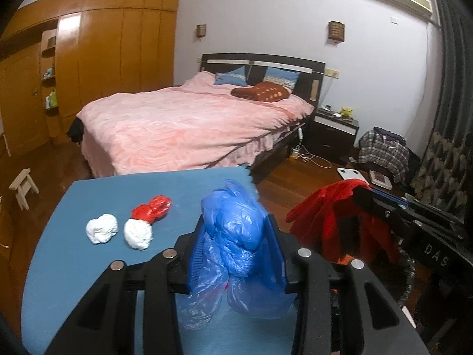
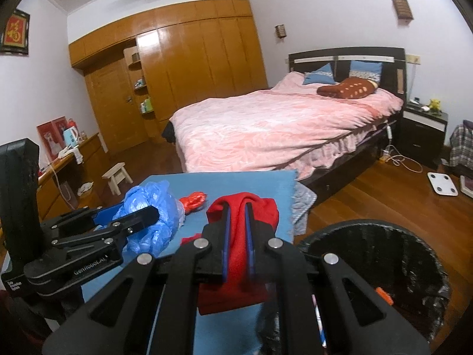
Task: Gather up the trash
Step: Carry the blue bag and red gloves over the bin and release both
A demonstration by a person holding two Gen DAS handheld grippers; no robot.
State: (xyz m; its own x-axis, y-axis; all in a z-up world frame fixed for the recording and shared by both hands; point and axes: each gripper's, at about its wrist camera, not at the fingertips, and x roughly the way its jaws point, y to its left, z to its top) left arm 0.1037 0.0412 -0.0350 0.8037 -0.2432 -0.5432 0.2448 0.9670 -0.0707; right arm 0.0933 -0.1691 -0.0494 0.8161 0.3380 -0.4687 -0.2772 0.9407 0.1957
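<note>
Tilted downward over the blue desk [image 1: 74, 266], the left gripper [image 1: 236, 233] clamped a blue bag [image 1: 236, 236]; the right gripper [image 2: 236, 236] pinched red cloth [image 2: 239, 245], beside the black bin [image 2: 384, 236].

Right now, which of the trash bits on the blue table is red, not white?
The crumpled red wad, farthest back on the blue table. The two white paper balls lie in front of it, nearer the camera.

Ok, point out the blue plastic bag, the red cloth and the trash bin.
blue plastic bag [image 1: 236, 236], left wrist view, crumpled middle between the pads.
red cloth [image 2: 238, 236], right wrist view, fold between the pads.
trash bin [image 2: 384, 230], right wrist view, far rim.
</note>
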